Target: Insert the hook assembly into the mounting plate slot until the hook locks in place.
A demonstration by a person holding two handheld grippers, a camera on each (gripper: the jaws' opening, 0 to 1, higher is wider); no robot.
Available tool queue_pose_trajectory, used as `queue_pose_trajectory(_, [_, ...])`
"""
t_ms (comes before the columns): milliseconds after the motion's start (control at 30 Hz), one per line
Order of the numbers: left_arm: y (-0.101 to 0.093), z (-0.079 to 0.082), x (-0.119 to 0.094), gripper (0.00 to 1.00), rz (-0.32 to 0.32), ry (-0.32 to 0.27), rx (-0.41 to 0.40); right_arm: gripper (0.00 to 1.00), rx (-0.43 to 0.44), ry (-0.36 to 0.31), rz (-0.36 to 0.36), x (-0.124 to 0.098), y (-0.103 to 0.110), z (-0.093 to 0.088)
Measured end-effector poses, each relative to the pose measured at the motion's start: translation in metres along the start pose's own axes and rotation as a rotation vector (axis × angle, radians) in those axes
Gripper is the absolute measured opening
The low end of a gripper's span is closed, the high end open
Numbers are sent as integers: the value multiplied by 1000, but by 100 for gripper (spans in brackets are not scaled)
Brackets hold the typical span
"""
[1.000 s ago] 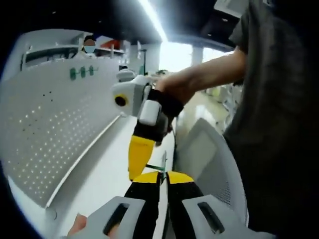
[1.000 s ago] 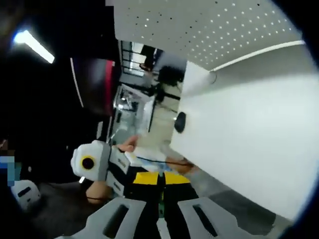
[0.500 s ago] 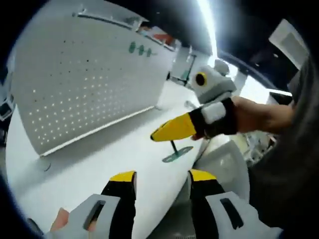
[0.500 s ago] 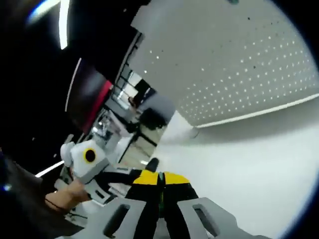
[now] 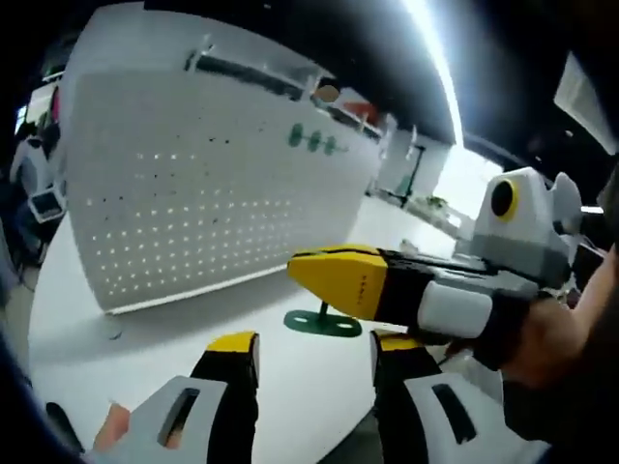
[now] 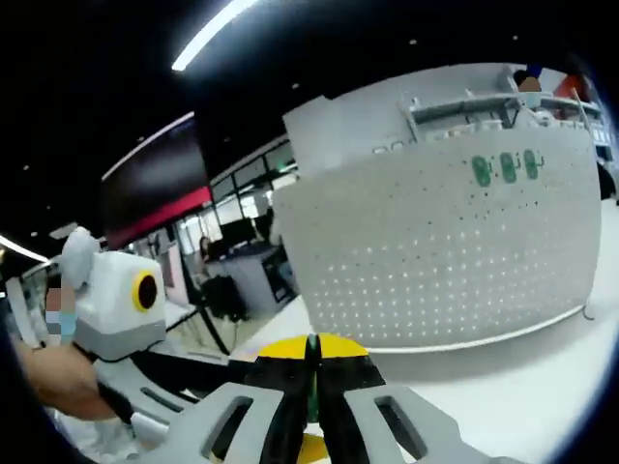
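One green hook assembly (image 5: pixel 324 322) rests on the white counter (image 5: pixel 145 338); left gripper (image 5: pixel 314 350) jaws apart, right gripper (image 6: pixel 311 353) jaws pressed together.

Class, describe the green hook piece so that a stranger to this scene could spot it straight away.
Start at the big white pegboard standing on the white table. In front of its lower edge, under the yellow tip of the right tongs, hangs the hook piece: a flat dark green oval with a thin upright stem, the only green thing low down.
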State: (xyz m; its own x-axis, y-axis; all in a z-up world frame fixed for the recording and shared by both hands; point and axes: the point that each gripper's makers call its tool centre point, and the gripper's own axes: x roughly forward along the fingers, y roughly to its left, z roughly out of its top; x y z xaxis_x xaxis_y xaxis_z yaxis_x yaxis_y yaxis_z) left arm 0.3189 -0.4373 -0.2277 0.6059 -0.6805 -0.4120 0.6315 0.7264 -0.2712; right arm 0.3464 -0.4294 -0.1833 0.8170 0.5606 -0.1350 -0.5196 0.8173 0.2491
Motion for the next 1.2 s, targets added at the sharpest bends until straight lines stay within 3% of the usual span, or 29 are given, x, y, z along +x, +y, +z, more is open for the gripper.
queue_pose_trajectory(333, [4, 8, -6, 43, 48, -51, 19, 0, -25, -30, 29, 0, 8, 2])
queue_pose_trajectory(667, [4, 9, -6, 33, 65, -33, 96, 0, -77, -47, 70, 1, 19, 3])
queue_pose_trajectory(1200, [16, -12, 0, 31, 68, 14, 104, 0, -137, 98, 142, 11, 23, -24])
